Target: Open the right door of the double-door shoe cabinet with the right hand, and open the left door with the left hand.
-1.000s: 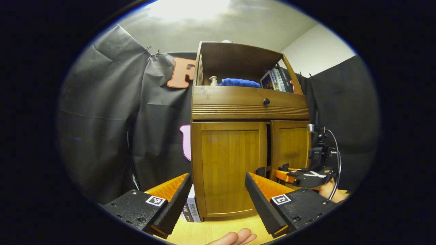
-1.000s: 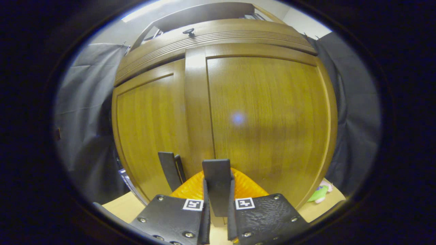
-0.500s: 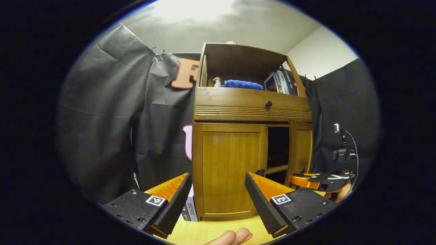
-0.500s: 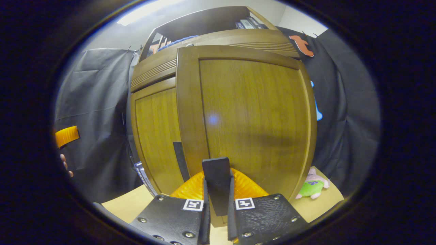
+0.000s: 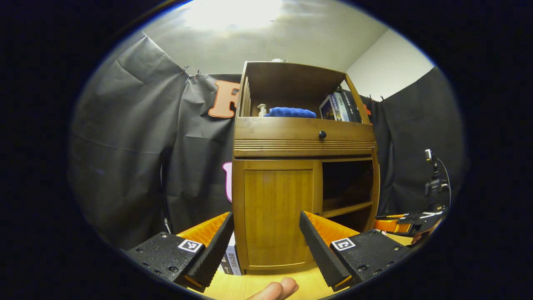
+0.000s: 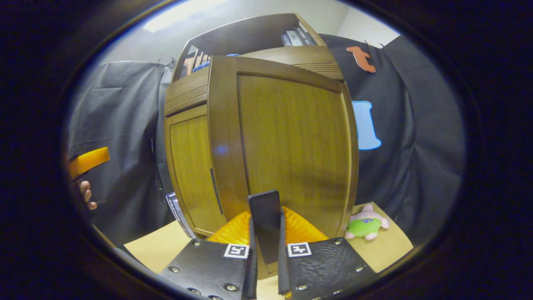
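The wooden shoe cabinet [image 5: 304, 141] stands on a light tabletop. Its left door [image 5: 277, 212] is closed, flat against the frame. The right door [image 6: 291, 141] is swung wide out; in the left gripper view the right compartment [image 5: 347, 187] gapes dark, with a shelf inside. My right gripper [image 6: 265, 254] is shut on the right door's dark handle [image 6: 264, 212], low on its free edge. My left gripper [image 5: 266, 246] is open, a short way before the left door, touching nothing. The left door's handle [image 6: 213, 185] is a thin dark strip. The right gripper [image 5: 399, 223] sits low at the right.
Books [image 5: 231, 260] lean against the cabinet's left foot. A plush toy [image 6: 366, 225] lies on the table right of the open door. Upper shelf holds a blue towel [image 5: 290, 112], a pump bottle and books. A drawer with a knob [image 5: 322, 134] is above the doors.
The right door has swung from barely ajar to wide open, pulled by the right gripper, which moved out to the right. The left gripper has stayed open and almost still.
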The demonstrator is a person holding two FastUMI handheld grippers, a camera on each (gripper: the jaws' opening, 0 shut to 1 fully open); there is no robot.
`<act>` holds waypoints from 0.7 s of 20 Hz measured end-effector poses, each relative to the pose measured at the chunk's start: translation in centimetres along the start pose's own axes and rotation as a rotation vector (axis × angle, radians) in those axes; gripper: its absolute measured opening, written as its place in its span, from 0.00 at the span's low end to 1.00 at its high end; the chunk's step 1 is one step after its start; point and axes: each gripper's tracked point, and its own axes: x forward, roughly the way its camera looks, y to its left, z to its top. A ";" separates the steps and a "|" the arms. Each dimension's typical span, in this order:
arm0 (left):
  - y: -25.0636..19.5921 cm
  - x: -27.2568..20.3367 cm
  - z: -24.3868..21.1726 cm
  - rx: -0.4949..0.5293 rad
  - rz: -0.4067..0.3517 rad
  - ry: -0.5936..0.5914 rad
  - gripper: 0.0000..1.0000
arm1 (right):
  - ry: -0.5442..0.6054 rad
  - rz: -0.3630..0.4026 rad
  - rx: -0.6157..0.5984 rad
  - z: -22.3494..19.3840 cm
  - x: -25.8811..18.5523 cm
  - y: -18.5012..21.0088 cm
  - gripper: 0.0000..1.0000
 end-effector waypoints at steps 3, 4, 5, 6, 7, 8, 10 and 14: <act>0.1 -0.4 0.4 0.010 0.030 -0.026 0.97 | -0.011 -0.026 0.008 0.1 -1.3 -1.2 0.19; 0.0 -0.4 0.2 0.001 0.028 -0.016 0.96 | -0.014 -0.040 0.012 0.2 -1.8 -1.7 0.19; -0.2 -0.5 0.1 -0.007 0.020 -0.011 0.97 | -0.016 -0.055 0.003 0.2 -2.7 -2.5 0.19; -0.6 -0.7 0.3 -0.010 0.012 -0.013 0.97 | -0.017 -0.072 -0.008 0.1 -3.2 -3.1 0.19; -0.8 -0.9 0.2 -0.008 0.011 -0.016 0.97 | -0.021 -0.093 -0.012 0.2 -3.9 -3.7 0.19; -0.8 -1.0 0.3 -0.007 0.014 -0.018 0.97 | -0.024 -0.117 -0.014 0.4 -4.4 -4.5 0.19; -1.2 -1.0 0.0 -0.010 0.007 -0.017 0.97 | -0.030 -0.163 -0.031 0.5 -5.5 -5.5 0.19; -2.1 -0.6 -0.3 -0.020 -0.008 -0.017 0.97 | -0.046 -0.289 -0.092 1.3 -7.7 -9.5 0.18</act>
